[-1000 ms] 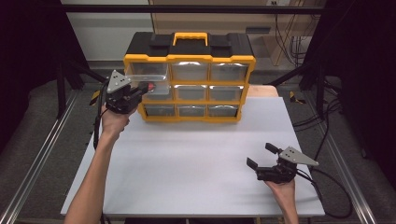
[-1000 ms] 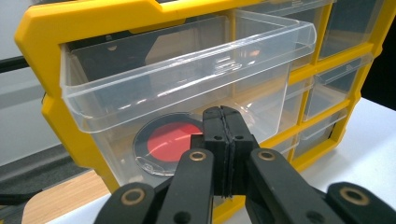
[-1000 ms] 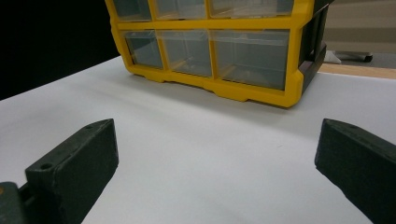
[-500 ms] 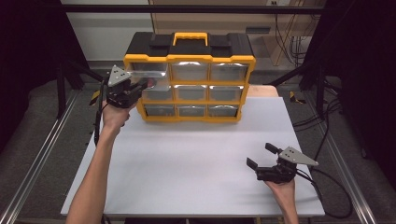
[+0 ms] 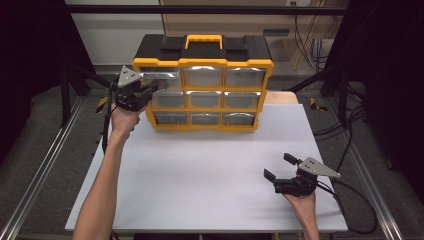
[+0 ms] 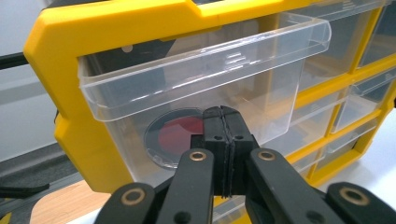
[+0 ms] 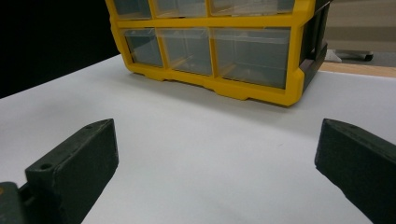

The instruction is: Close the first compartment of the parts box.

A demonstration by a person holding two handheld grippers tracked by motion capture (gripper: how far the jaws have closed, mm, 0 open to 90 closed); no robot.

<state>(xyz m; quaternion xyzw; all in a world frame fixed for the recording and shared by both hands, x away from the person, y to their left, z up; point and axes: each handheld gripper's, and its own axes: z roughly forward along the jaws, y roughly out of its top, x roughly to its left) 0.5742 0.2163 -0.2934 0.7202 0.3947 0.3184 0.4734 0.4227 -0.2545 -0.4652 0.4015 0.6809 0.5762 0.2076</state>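
1. The left gripper [image 5: 156, 89] is hovering at the far left of the table [image 5: 200, 175], its jaws pressed fully together with nothing between them (the left gripper view shows the two pads meeting edge to edge).
2. The clear drawer [image 6: 205, 88] is sitting in the top-left slot of the yellow organizer [image 5: 202, 90], pulled partly out toward the near side; the closed jaw tips are lying just in front of its face, and contact cannot be told.
3. A round red disc [image 6: 175, 135] is showing through the drawer's front wall.
4. The right gripper [image 5: 280, 167] is resting near the right edge of the table, well apart from the organizer, its jaws standing wide and empty.
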